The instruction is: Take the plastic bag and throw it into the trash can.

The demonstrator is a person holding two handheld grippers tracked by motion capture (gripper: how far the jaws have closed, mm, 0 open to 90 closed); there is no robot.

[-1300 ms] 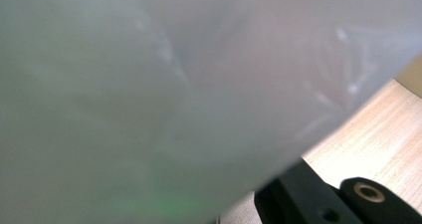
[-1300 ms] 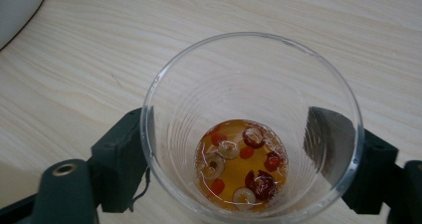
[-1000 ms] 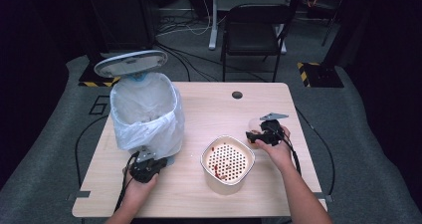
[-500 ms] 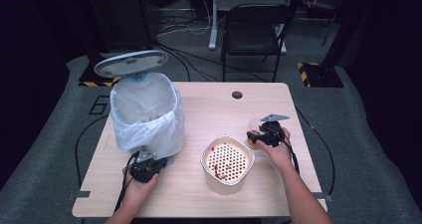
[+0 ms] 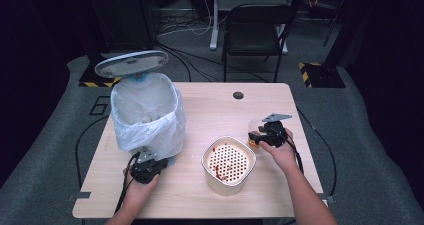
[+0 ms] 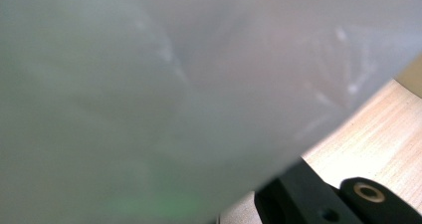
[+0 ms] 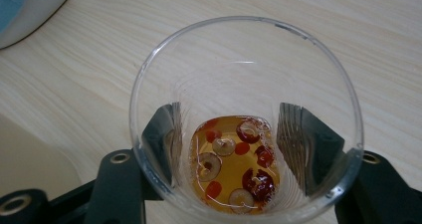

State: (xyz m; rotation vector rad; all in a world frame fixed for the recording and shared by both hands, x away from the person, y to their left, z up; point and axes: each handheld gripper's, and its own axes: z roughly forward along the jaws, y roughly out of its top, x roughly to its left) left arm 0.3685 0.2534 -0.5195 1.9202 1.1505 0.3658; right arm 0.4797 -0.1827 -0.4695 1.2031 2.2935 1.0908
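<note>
– Tabletop first: what is standing on it?

– Pale wooden tabletop [image 5: 210, 105], dark room and a chair [image 5: 255, 30] behind. Item one: bin [image 5: 147, 110] lined with a white bag, lid [image 5: 131, 63] standing up, at the left. Item two: cream strainer pot [image 5: 229, 162], perforated insert, red flecks, sitting in the middle. Item three: glass cup [image 7: 246, 59], upright, sitting at the right with amber liquid, red berries and sliced rings in the bottom.

– Where is the cup lying from your fingers?

– Straight between my right fingers [image 7: 161, 134]. They have just been closing, and the pads are looking pressed to its wall on both sides. Its long axis is running vertical, mouth up. I am judging that the pour is turning on one relation: the strainer pot is standing just beside the cup, toward my left hand, and my right hand is the nearer one.

– And the left fingers?

– My left fingers [image 6: 298, 194] are sitting together at the bin's foot. The bag's plastic is blurring across the left gripper view, so I cannot tell whether they are pinching anything.
</note>
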